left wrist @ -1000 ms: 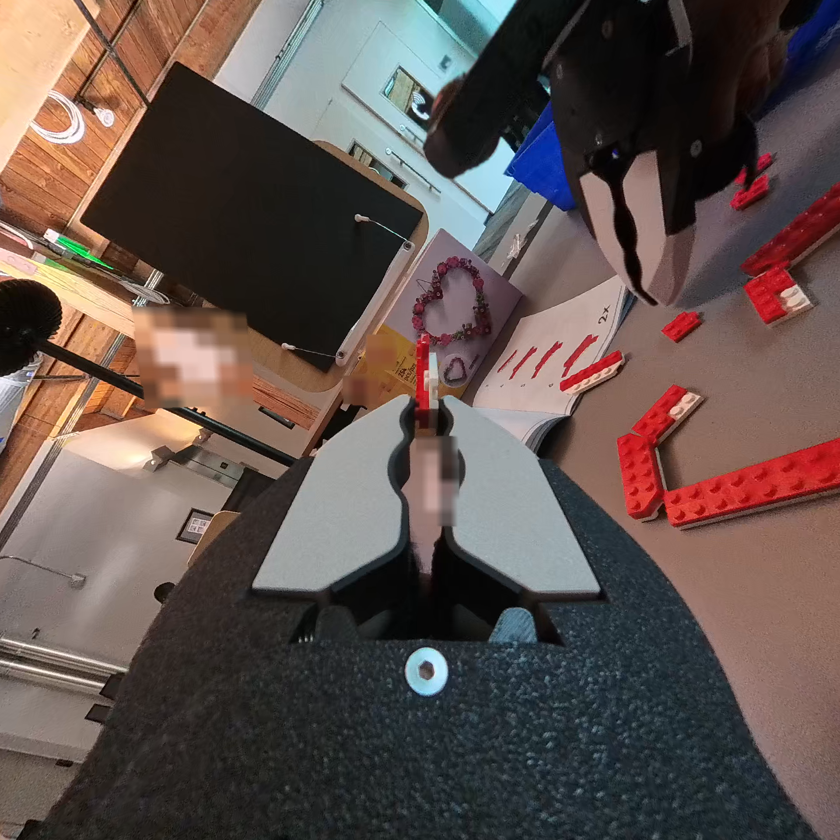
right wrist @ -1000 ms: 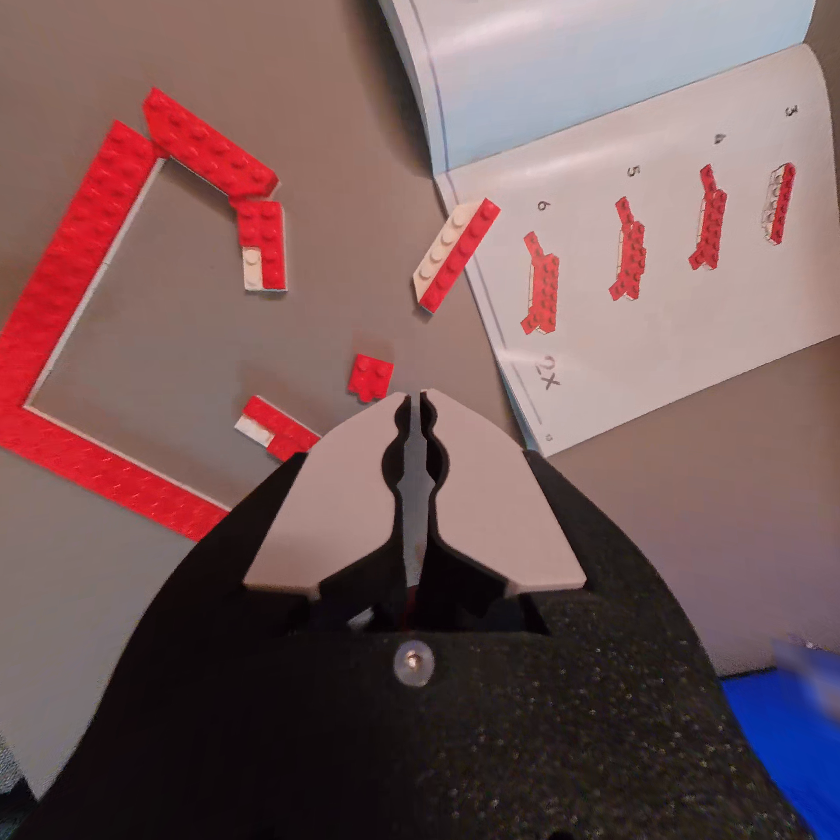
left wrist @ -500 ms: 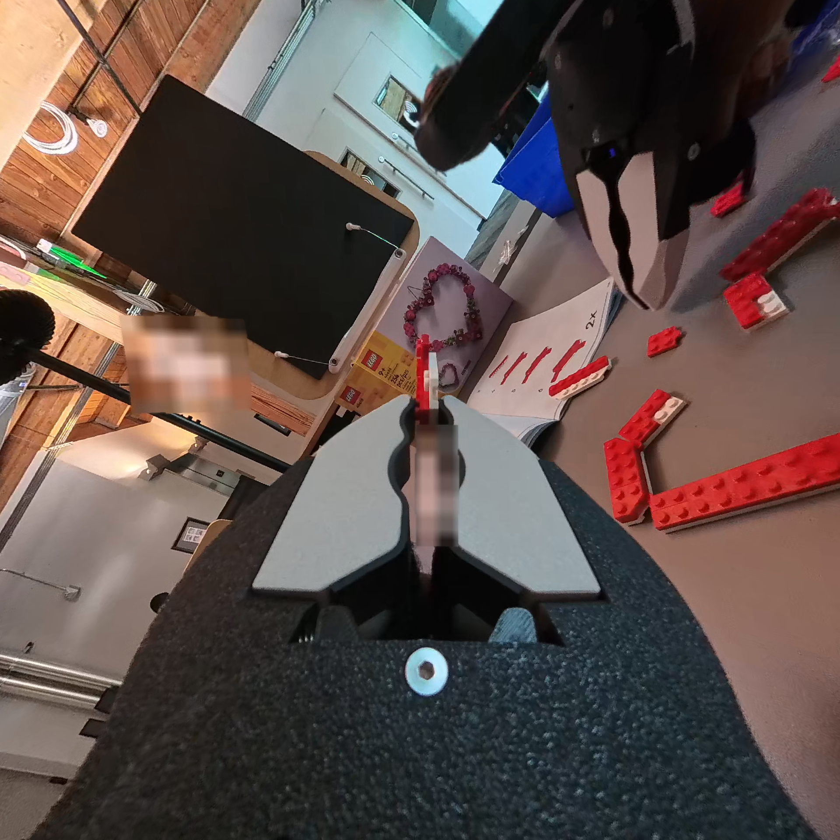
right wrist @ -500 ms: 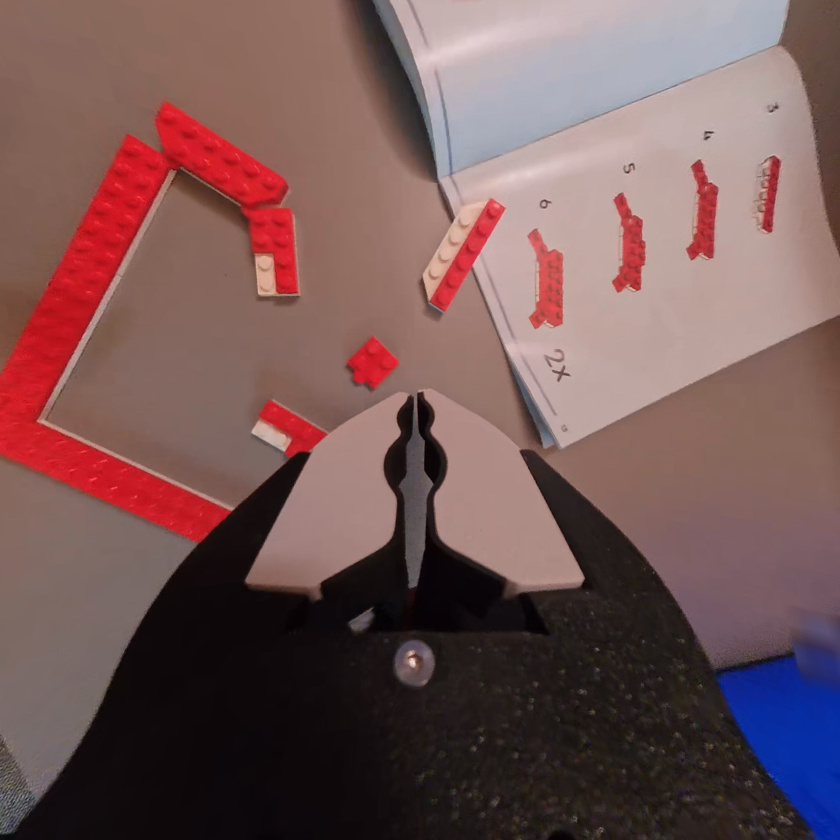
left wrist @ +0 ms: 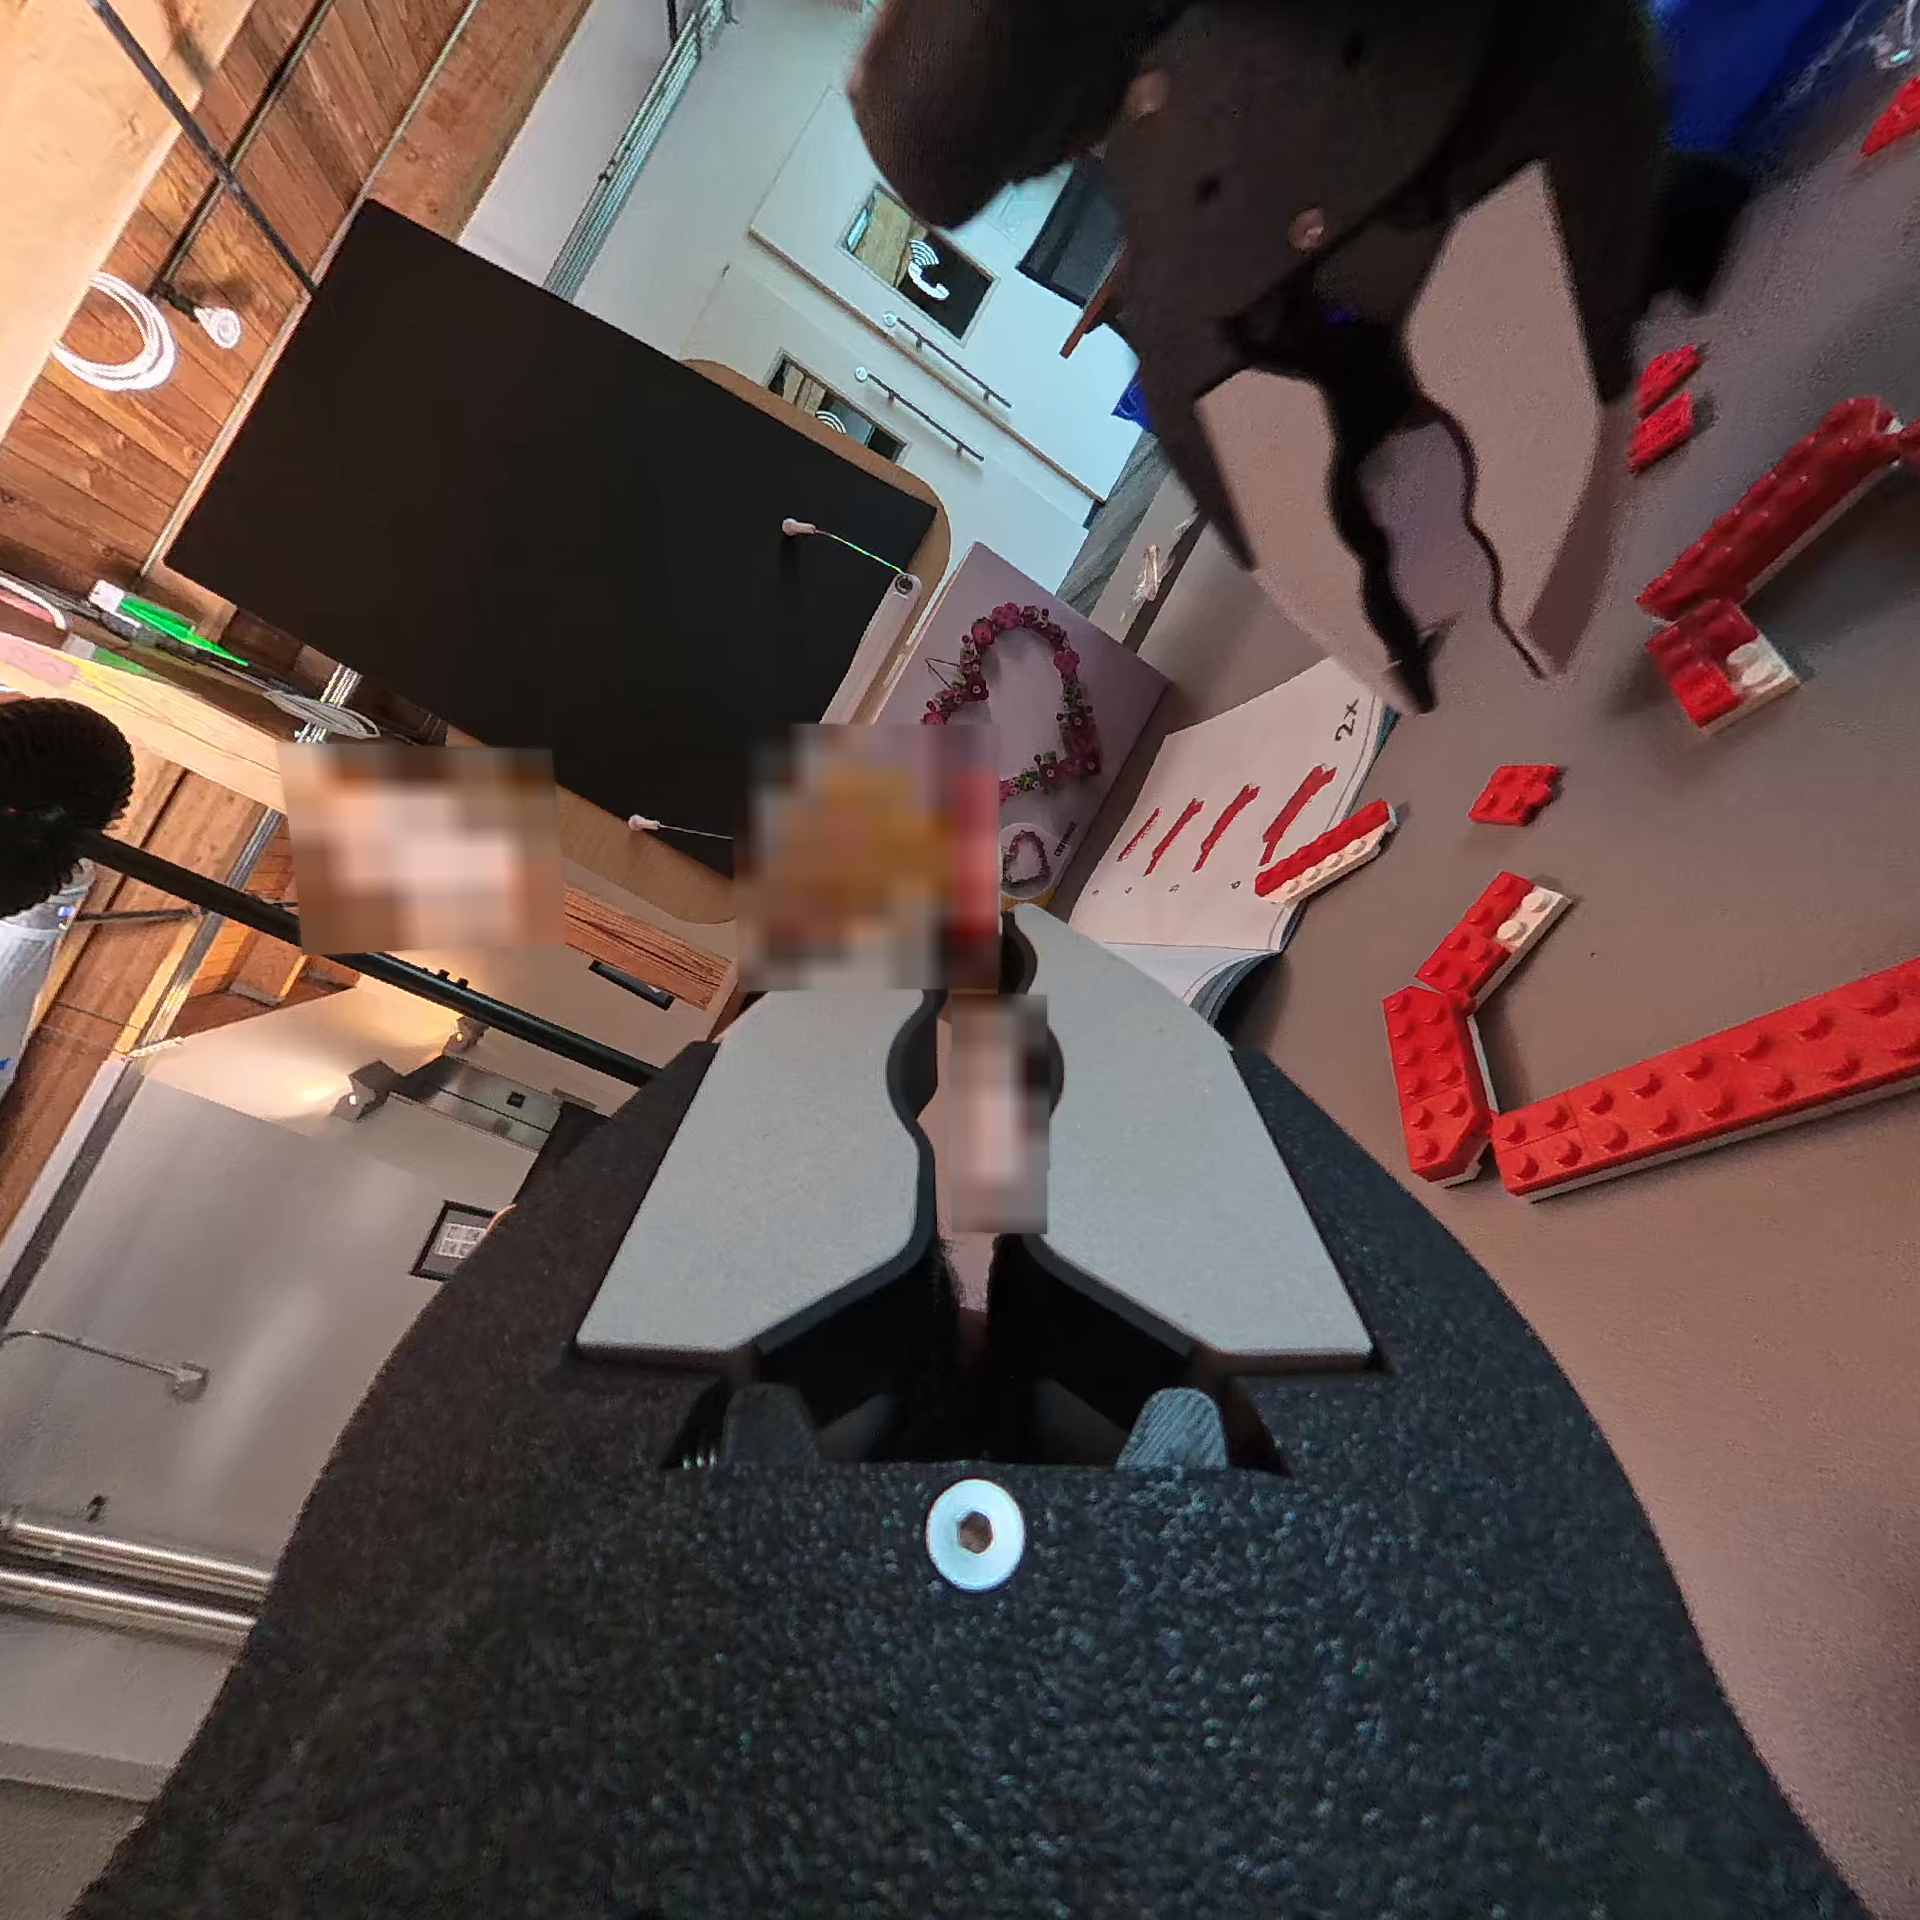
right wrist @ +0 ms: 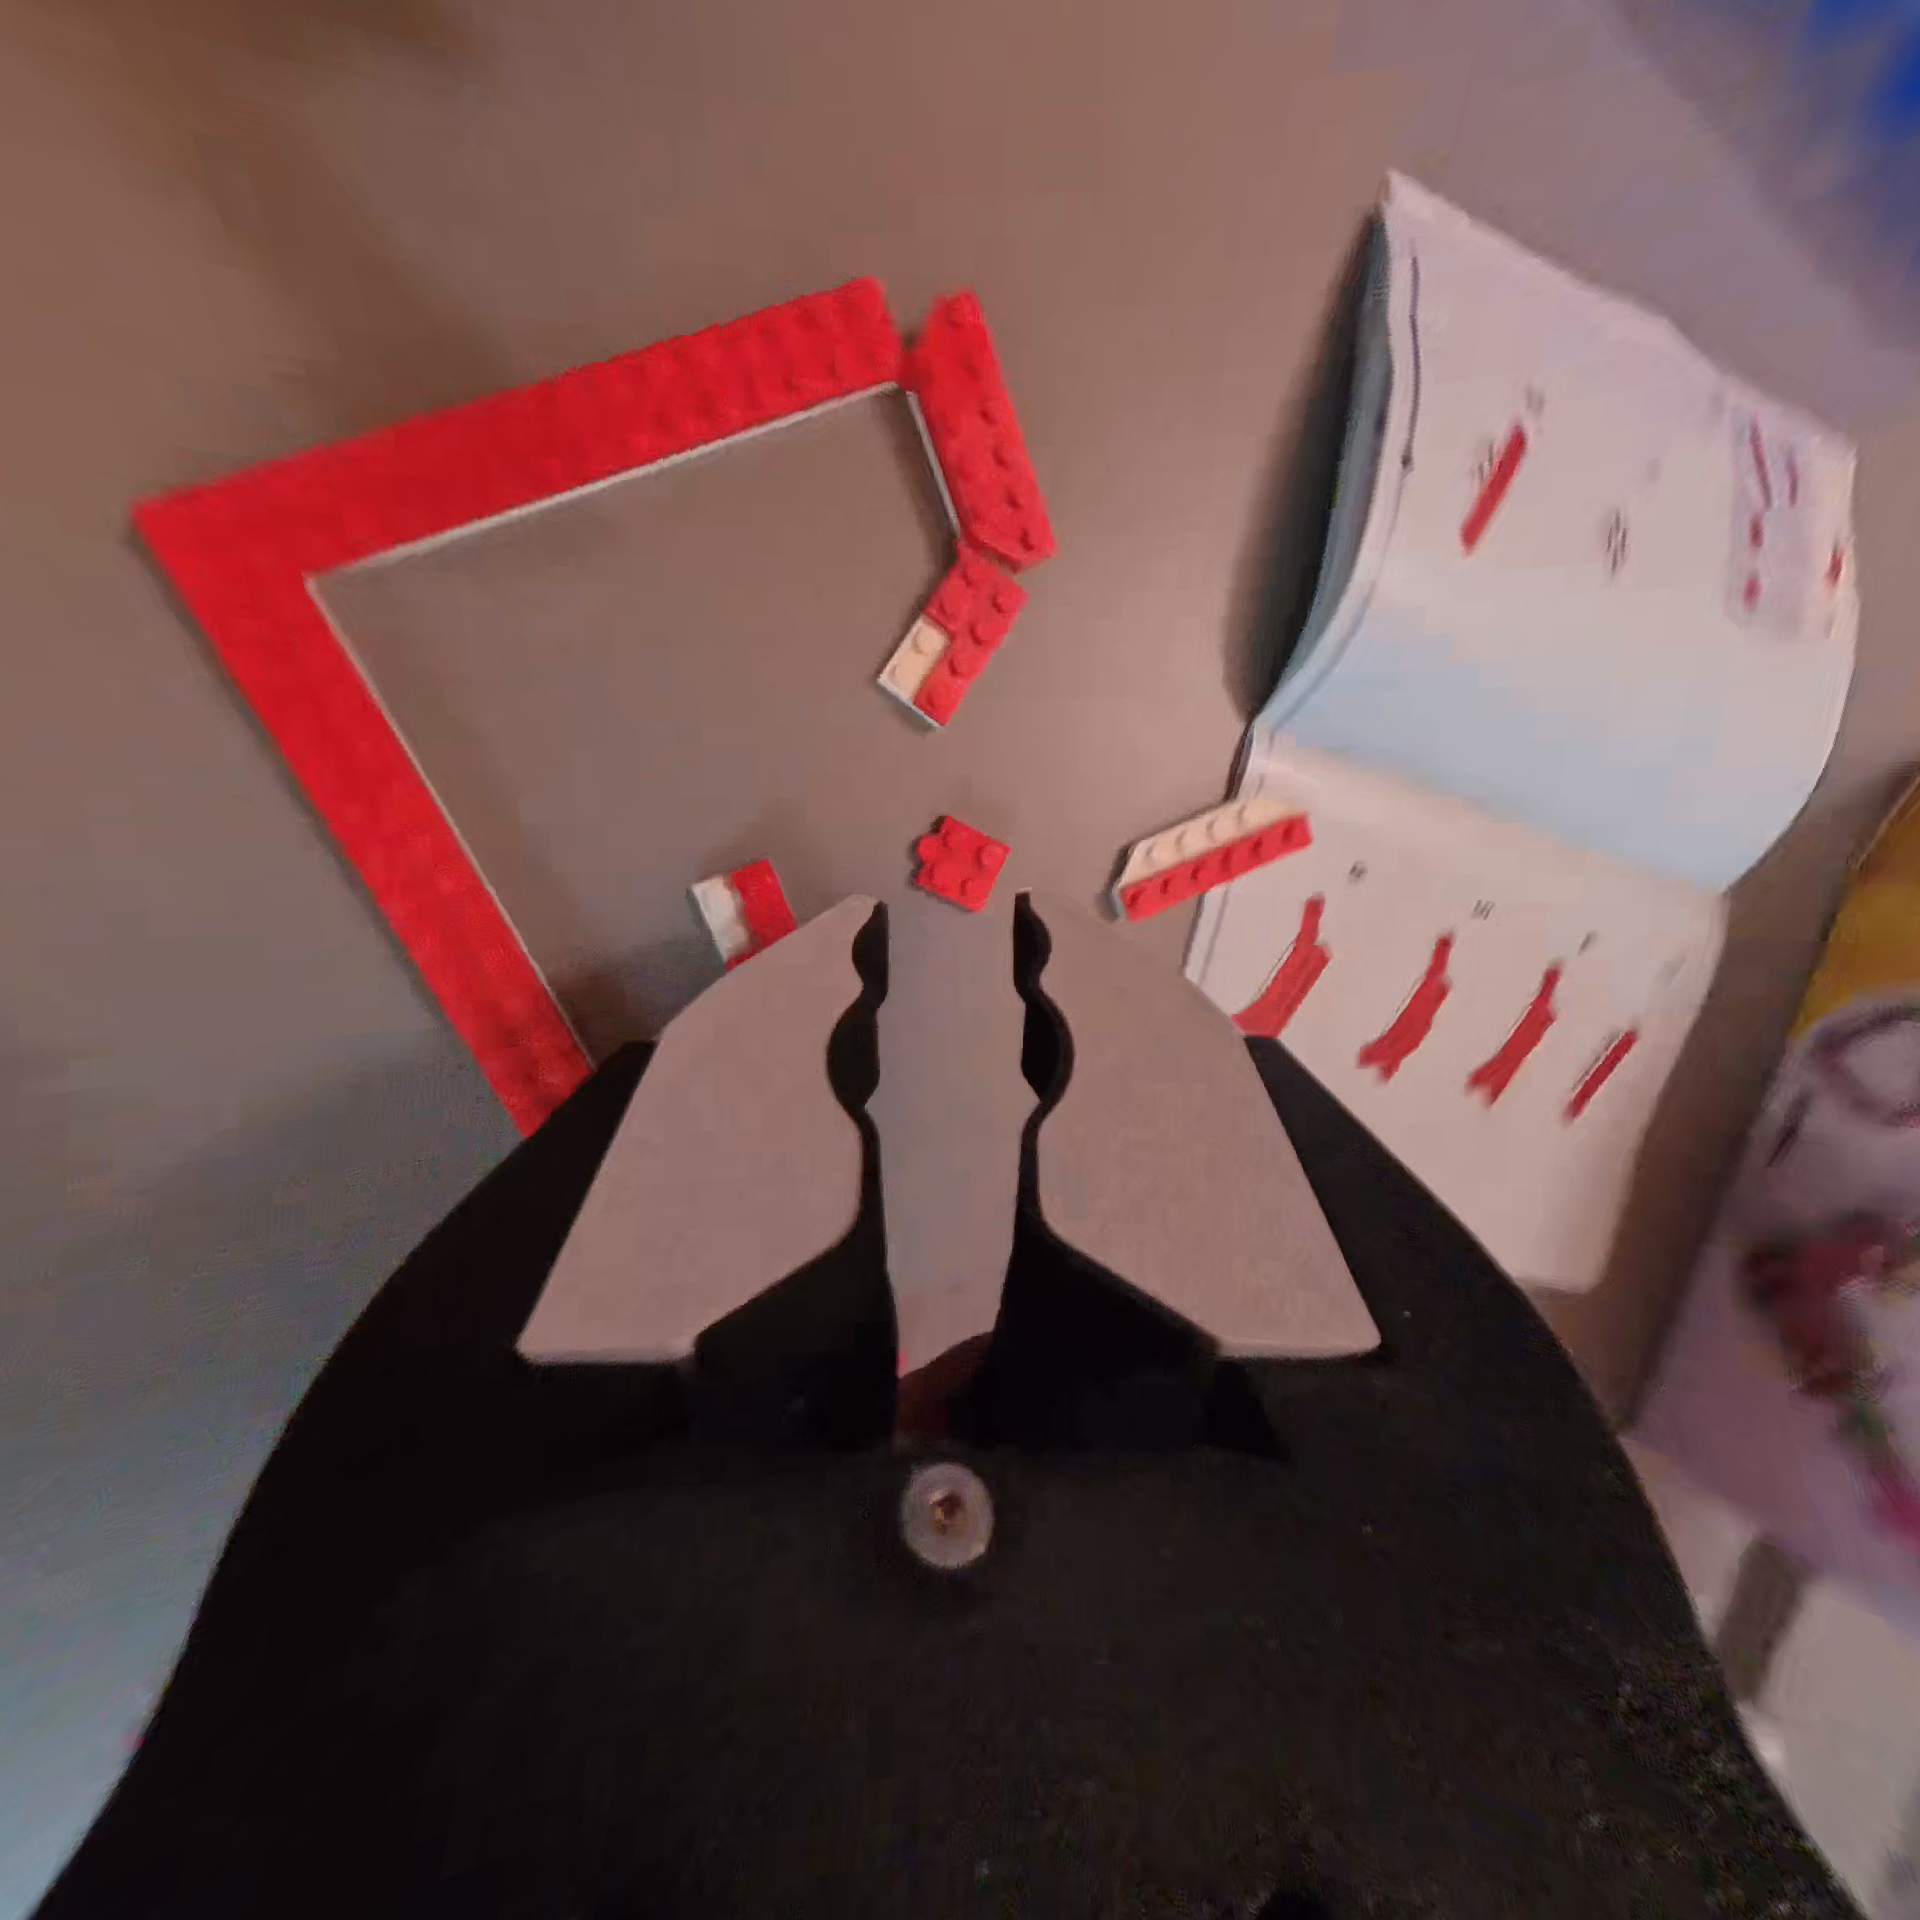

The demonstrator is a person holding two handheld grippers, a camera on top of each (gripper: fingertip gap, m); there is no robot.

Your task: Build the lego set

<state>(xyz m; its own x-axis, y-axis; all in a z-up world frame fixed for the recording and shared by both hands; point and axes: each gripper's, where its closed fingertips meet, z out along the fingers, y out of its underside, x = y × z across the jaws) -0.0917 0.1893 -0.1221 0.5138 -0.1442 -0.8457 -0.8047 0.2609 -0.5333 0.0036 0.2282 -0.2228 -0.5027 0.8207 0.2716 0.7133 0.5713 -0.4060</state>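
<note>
My left gripper (left wrist: 977,935) is held up off the table, shut on a thin red and white lego piece (left wrist: 974,862) that a mosaic patch mostly hides. My right gripper (right wrist: 951,904) is open and empty, tips pointing down just short of a small red square plate (right wrist: 961,862) on the grey table. It also shows in the left wrist view (left wrist: 1475,665), above the small red plate (left wrist: 1515,795). The partly built red frame (right wrist: 416,623) lies to the left. A red and white bar (right wrist: 1210,862) rests at the edge of the open instruction booklet (right wrist: 1507,727).
A short red and white piece (right wrist: 748,904) lies by my right gripper's left finger. The lego box with a heart picture (left wrist: 1029,707) stands behind the booklet (left wrist: 1195,862). More red pieces (left wrist: 1662,416) and a blue bin (left wrist: 1745,62) are at the far side of the table.
My right gripper has opened, turned, and come closer to the small red plate. My left gripper has kept its hold and barely moved.
</note>
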